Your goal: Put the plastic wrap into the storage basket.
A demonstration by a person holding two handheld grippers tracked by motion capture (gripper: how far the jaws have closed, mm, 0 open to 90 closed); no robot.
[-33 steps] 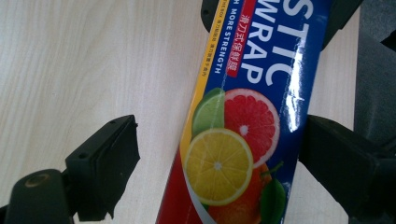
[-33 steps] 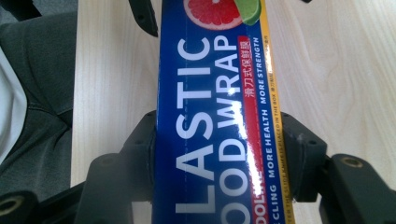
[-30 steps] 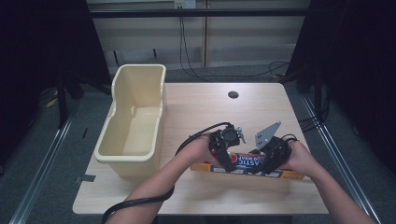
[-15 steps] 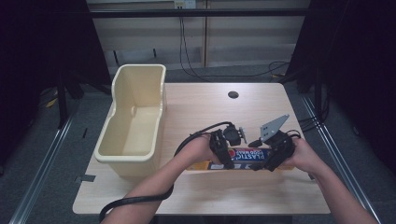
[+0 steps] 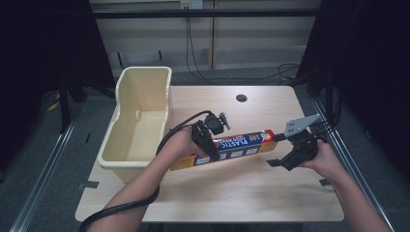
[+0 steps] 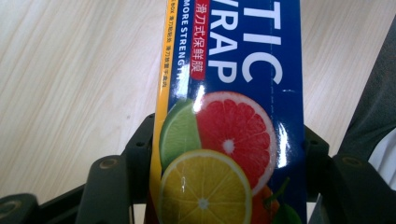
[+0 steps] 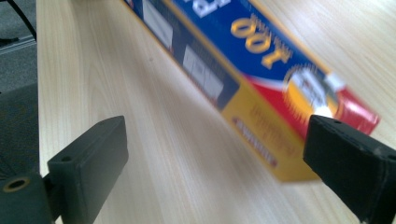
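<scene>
One box (image 5: 227,147) reading "PLASTIC WRAP", "100": left gripper (image 5: 205,145) fingers clamp it, right gripper (image 5: 283,157) fingers spread

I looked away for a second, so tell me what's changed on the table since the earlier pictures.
The right gripper has let go of the plastic wrap box and drawn back, jaws open past its end. The left gripper still clamps the box and has lifted and carried it toward the cream tub. The tub hasn't moved.

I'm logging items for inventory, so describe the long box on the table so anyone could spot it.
On the wooden table, right of the cream plastic bin, the left gripper holds a long narrow box. It is blue plastic wrap packaging with yellow edges and citrus slices printed on it.
</scene>
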